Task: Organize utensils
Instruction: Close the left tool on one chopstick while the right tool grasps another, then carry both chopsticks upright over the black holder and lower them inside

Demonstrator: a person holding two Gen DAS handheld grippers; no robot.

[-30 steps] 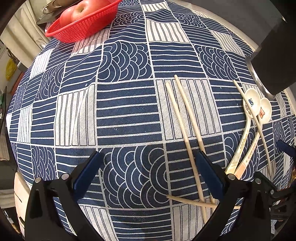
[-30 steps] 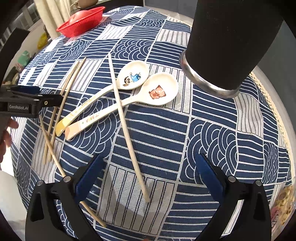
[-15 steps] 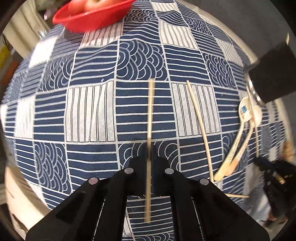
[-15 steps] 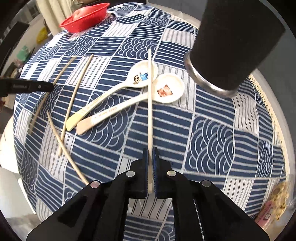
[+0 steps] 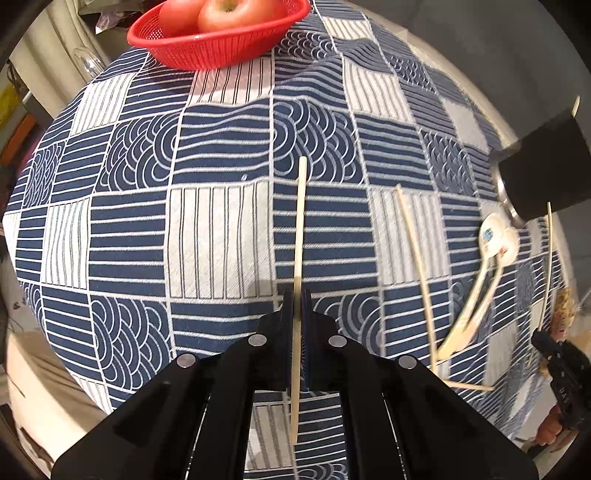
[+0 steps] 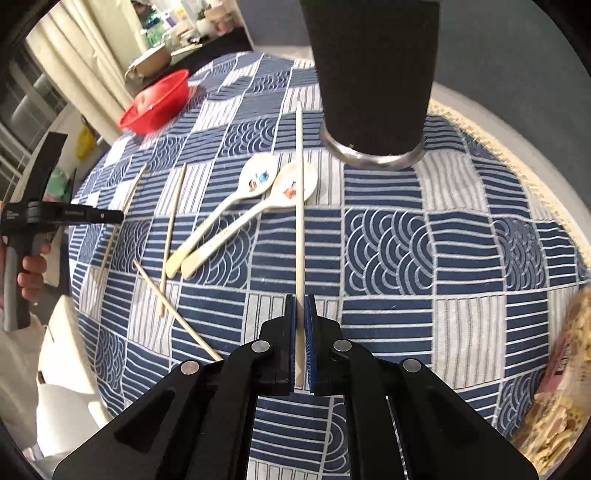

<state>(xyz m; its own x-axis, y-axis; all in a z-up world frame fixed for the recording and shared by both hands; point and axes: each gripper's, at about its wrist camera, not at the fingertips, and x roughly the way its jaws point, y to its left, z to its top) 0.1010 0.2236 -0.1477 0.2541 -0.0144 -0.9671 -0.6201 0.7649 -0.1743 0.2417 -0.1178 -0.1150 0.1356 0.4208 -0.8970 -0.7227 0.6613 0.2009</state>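
Left claw (image 5: 295,314): closed on one chopstick (image 5: 300,221), gripped below its middle. The long axis runs straight away from the camera, the far tip over the desk (image 5: 129,240), the near end projecting back between the arms.

Right claw (image 6: 303,314): closed on a second chopstick (image 6: 300,184), gripped near its lower end. The long axis runs away from the camera, the far tip beside the black cup (image 6: 373,74) and passing over a spoon bowl.

Loose chopsticks (image 6: 170,236): two are lying on the cloth left of the spoons, one lengthwise, one (image 6: 177,314) diagonal across its near end. All are well apart from the cup.

Spoons (image 6: 258,184): two white, side by side, touching, bowls toward the cup, handles toward the near left.

Black cup: upright on a metal base, at the far right of the desk; contents cannot be told.

Red basket (image 5: 221,37): at the far edge, apples (image 5: 236,14) inside.

Snack packet (image 6: 561,369): at the right edge.

A hand (image 6: 31,273) is seen on the left claw's handle.
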